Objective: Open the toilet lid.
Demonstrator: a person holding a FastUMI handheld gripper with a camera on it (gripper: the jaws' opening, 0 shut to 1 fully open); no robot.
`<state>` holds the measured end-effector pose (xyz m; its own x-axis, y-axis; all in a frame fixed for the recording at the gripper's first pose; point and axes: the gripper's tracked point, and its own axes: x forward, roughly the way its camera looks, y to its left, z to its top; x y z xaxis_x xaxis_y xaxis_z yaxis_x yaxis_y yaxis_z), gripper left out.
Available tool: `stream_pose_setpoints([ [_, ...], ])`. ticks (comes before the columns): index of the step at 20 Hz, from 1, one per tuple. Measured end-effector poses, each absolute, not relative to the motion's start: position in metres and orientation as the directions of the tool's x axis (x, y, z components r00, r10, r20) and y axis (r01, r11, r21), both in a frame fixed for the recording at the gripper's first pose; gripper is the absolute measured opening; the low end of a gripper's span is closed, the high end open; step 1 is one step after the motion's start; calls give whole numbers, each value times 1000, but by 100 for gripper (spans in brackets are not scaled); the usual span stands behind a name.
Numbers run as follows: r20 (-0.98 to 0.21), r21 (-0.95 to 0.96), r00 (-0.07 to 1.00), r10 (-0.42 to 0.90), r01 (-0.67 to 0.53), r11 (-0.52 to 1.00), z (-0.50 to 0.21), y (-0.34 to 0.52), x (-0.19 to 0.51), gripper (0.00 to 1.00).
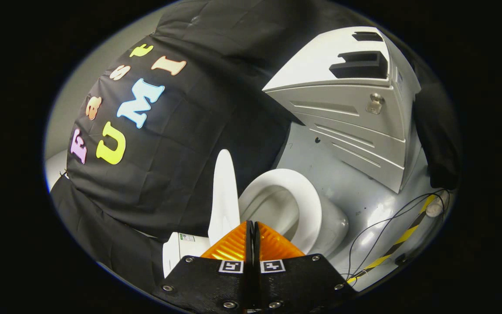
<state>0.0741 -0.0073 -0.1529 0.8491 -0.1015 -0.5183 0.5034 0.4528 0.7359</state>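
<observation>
**Lid stands raised, tongs clenched on nothing**

Gripper view: the tongs (251, 226) have their two fingers pressed together, tip against tip, with nothing held between them. Just beyond the fingertips stands the toilet lid (224, 196), upright on its edge and seen almost side-on as a thin white blade, slightly off to one side of the tips. Whether the fingers touch its lower edge cannot be told from this angle. Beside the lid lies the seat ring (310, 205), flat on the bowl (334, 224), and the bowl's hollow is exposed. Behind the lid hangs the booth's black cloth wall (181, 144). Further out, a grey panelled cabinet (355, 113) stands on the pale floor (320, 168), where thin black cables (381, 226) and a yellow-and-black striped strip (401, 239) run past the bowl.

By the look of things the opening is essentially done. The risk now is the lid falling back: it seems close to vertical, with no visible rest behind it but soft cloth, so a nudge from the closed tips while pulling away could tip it down onto the seat. A wide sweep might also snag the cables.
</observation>
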Motion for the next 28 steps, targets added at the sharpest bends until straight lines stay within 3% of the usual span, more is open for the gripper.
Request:
stream_pose_setpoints([
  [28,-506,556,833,-221,512,655,-82,32,86,0],
])
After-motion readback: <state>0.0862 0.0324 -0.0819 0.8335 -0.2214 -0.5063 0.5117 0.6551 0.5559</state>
